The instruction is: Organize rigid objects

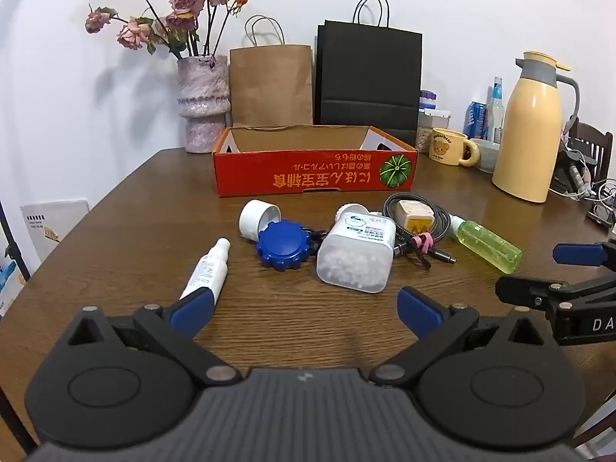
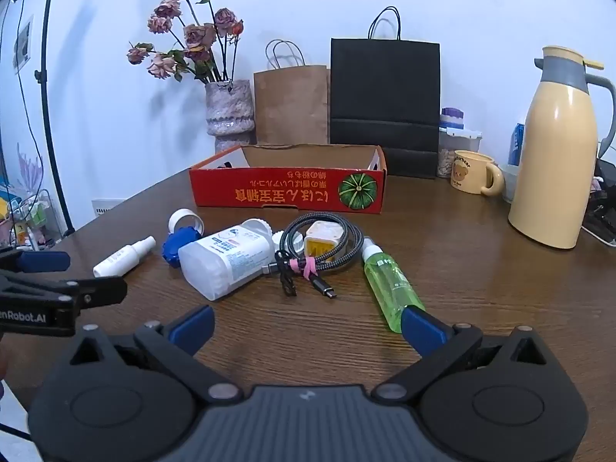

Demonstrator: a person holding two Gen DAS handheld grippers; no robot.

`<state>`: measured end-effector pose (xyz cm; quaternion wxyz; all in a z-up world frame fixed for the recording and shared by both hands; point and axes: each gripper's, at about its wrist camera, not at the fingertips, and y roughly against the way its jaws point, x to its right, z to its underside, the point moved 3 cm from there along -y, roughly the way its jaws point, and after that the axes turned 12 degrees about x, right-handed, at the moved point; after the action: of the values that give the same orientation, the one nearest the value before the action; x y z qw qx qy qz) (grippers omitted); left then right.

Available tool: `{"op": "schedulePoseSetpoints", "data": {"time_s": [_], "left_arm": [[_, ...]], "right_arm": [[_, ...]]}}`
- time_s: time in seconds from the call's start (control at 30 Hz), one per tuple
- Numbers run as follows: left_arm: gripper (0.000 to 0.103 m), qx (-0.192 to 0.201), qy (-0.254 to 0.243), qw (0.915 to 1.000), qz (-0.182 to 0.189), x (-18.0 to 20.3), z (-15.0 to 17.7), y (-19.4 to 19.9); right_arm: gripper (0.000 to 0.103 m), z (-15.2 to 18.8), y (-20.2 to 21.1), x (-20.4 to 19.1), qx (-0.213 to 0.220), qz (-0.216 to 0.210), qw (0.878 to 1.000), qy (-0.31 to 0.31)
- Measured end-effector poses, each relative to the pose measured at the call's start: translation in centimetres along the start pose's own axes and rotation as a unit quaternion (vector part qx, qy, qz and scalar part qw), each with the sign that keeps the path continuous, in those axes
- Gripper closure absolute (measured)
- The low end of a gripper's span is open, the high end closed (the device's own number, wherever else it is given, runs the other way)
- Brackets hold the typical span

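- The rigid things lie in a loose row on the desk [image 1: 115,231], just in front of the red cardboard box [image 1: 313,171]: a white spray bottle [image 1: 206,269], a blue ridged cap [image 1: 283,244], a clear tablet jar [image 1: 356,256] on its side, a coiled braided cable [image 2: 319,248] around a yellow charger [image 2: 323,240], and a green bottle [image 2: 390,287].
- A white open-lidded pot [image 1: 256,217] sits partly behind the blue cap; the right wrist view shows only its rim.
- The box interior is mostly hidden by its front wall.
- Left gripper [image 1: 308,310]: jaws spread wide, holding nothing, low over the desk near the spray bottle's base.
- Right gripper [image 2: 306,327]: jaws wide apart and empty; one blue pad overlaps the green bottle's base, contact unclear.
- Each view catches the other gripper at its edge, cut off.
- Behind stand a vase [image 1: 202,104], two paper bags [image 1: 367,77], a mug [image 1: 448,146] and a yellow jug [image 1: 533,127].
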<state>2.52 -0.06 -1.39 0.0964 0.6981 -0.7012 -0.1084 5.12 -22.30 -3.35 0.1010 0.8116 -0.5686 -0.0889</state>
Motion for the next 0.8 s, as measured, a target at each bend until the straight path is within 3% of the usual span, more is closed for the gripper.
{"op": "schedulePoseSetpoints", "data": {"time_s": [0.13,0.8], "left_arm": [[0.0,-0.015,0.0,0.9999,-0.005,0.4,-0.6,-0.2],[0.0,-0.01,0.026,0.9996,0.004,-0.6,0.3,0.0]], "right_arm": [[0.0,0.3,-0.2,0.2,-0.004,-0.001,1.0,0.0],[0.0,-0.2,0.6,-0.6,0.007,0.0,1.0,0.015]]}}
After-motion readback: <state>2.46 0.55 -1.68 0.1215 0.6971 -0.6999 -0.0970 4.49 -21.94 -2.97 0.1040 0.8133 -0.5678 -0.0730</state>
